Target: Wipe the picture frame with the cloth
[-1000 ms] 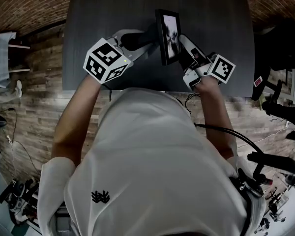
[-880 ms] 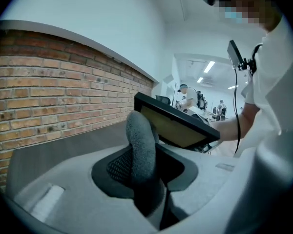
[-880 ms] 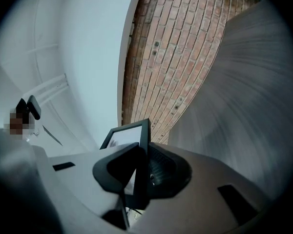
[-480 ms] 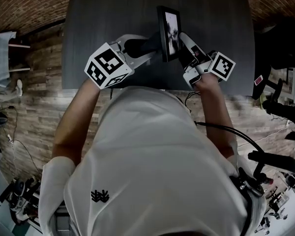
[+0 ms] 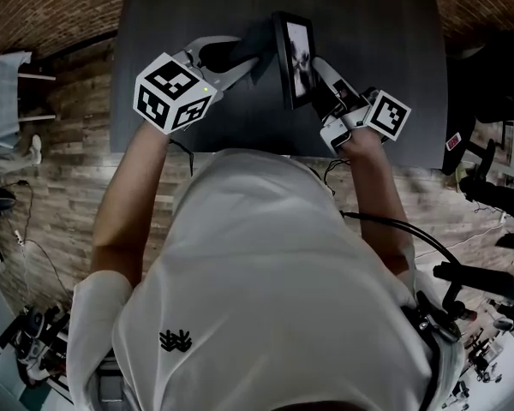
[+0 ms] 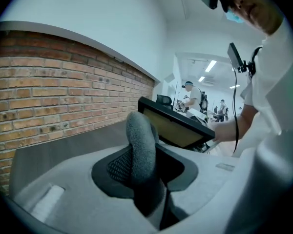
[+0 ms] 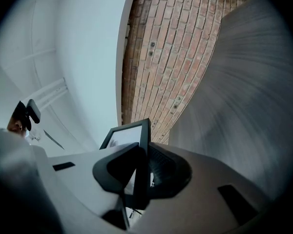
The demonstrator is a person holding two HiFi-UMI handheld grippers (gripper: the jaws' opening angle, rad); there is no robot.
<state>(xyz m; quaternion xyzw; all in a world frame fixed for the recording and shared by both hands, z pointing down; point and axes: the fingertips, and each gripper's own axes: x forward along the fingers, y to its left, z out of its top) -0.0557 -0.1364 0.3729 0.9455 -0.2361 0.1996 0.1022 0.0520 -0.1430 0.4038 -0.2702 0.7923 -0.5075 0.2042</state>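
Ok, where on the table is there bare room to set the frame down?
Bare table lies beyond the picture frame toward the far edge, and right of the right gripper. Crowded: the near middle, where the left gripper with its cloth is beside the frame.

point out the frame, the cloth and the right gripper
frame (image 5: 298,51) head view, on its glass face
cloth (image 6: 139,140) left gripper view, on the fold above the jaws
right gripper (image 7: 142,165) right gripper view, between its jaws at the frame's edge
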